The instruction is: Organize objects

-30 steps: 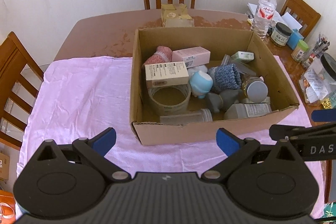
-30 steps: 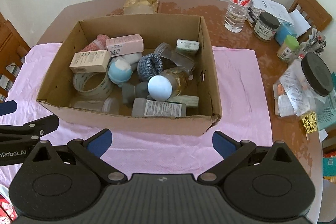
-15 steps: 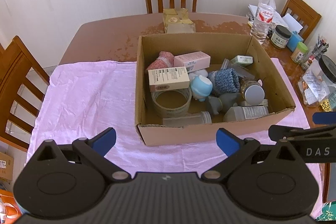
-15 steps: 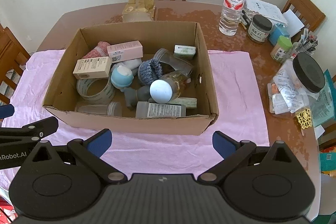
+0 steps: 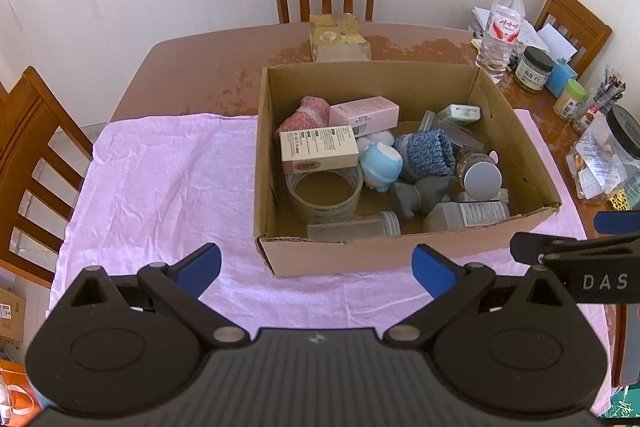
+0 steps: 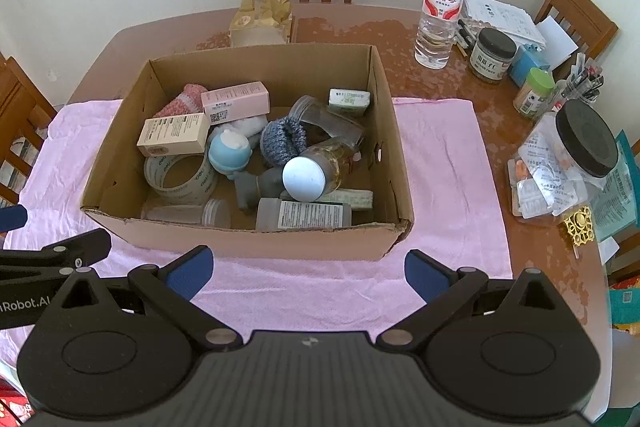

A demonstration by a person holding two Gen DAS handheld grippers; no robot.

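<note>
Left wrist cam: left tool (image 5: 316,269) wide open, holding nothing, above pink cloth (image 5: 160,187). Right tool (image 6: 308,269) likewise, w/ cardboard box (image 6: 248,237) just ahead.

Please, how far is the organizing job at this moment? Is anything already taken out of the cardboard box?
It looks barely started. Done: nothing visible; the pink cloth around the cardboard box has no sorted items on it. In hand: nothing; the left hand-held gripper and right hand-held gripper are both open and empty, in front of the box. Left: everything inside, such as the tape roll and blue figurine.
</note>
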